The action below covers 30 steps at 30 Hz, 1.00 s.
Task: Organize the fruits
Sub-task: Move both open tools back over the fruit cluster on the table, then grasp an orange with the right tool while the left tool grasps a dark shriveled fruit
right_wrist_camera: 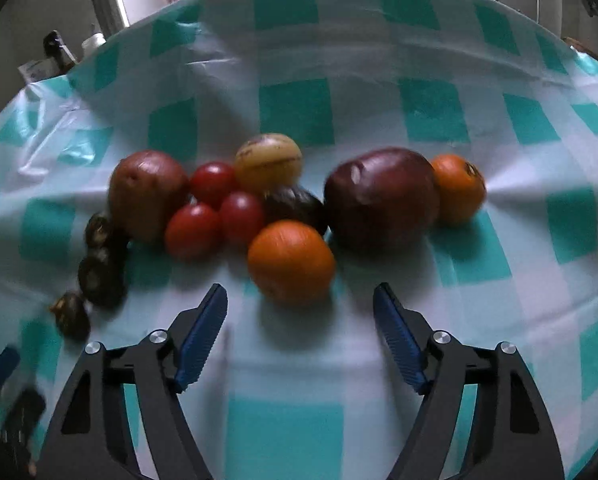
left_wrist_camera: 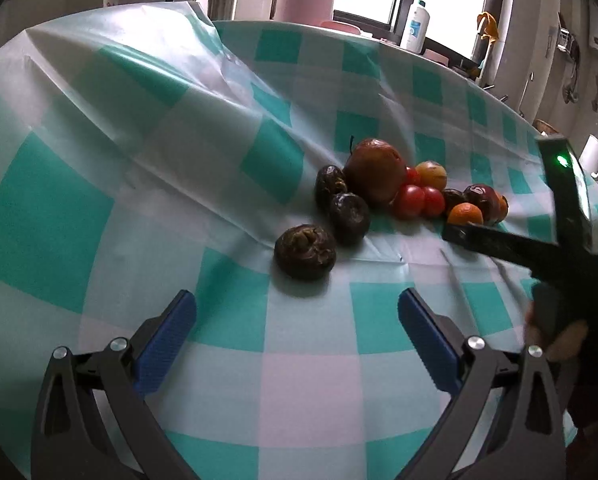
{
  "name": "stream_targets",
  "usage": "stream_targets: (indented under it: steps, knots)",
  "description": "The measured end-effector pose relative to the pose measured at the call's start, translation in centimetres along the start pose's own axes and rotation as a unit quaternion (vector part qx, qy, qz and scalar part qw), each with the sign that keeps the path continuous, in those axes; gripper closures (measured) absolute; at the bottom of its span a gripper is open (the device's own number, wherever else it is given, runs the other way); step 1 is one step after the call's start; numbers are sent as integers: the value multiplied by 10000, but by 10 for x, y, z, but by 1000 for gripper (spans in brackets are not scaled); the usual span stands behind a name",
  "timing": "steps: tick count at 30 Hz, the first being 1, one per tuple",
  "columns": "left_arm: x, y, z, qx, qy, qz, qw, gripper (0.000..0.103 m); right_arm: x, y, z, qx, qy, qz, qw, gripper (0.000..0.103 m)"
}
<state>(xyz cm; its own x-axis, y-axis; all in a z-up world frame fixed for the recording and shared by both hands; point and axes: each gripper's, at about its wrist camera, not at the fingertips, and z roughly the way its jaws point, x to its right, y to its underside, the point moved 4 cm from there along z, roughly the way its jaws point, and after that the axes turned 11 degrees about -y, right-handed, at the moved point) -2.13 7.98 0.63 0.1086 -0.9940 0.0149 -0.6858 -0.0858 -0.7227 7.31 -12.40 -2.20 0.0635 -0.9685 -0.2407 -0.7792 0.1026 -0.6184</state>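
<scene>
The table (right_wrist_camera: 295, 432) is covered by a glossy plastic cloth in teal and white checks, creased and ridged, on which the fruits are bunched in a loose line. Largest are two dull red-brown apples (right_wrist_camera: 381, 196), smooth and rounded; next two matt orange citrus fruits, the nearer orange (right_wrist_camera: 291, 260) lying just ahead of the right gripper (right_wrist_camera: 299, 336), whose jaws are spread with nothing between them. It is judged that this orange is to be taken — the blue ribbed pads should be set across its widest part and closed gently, as the round skin may roll on the slick cloth. Smaller are three shiny red tomatoes (right_wrist_camera: 215, 210) and wrinkled dark fruits (left_wrist_camera: 305, 252). The left gripper (left_wrist_camera: 297, 332) is likewise spread and empty.
</scene>
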Motion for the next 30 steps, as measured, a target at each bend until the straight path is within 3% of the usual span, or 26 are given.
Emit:
stream_targets:
  steps: [3,7,15,18,21,24,25,26,30]
  knots:
    - [0,3,1,-50,-9,-68,10000,2,-2,-4,5,5,419,-44,9991,47]
    - [1,6,3,-124,-2,-109,9999,2,1,6,-6,105,120,46,9999,62]
    - [12,0,13,-223,-58,62,9997,3,28,26,-36,443,-807,633,9937,62]
    - [21,-12,27,-182,-477,394,9979,11,40,28,-43,537,-1048,809,9897,62]
    - [30,-19,49,-392,-640,671,9949,27,44,31,-45,533,-1120,858,9886,62]
    - [35,-21,58,-463,-713,821,9930,35,37,28,-39,542,-1140,856,9883,62]
    - [38,-20,60,-479,-781,961,9911,50,33,26,-36,543,-1143,856,9883,62]
    - [41,-18,62,-530,-761,1063,9900,58,33,26,-38,548,-1145,855,9882,62]
    - [39,-17,58,-460,-479,917,9936,60,33,25,-37,551,-1143,859,9882,62]
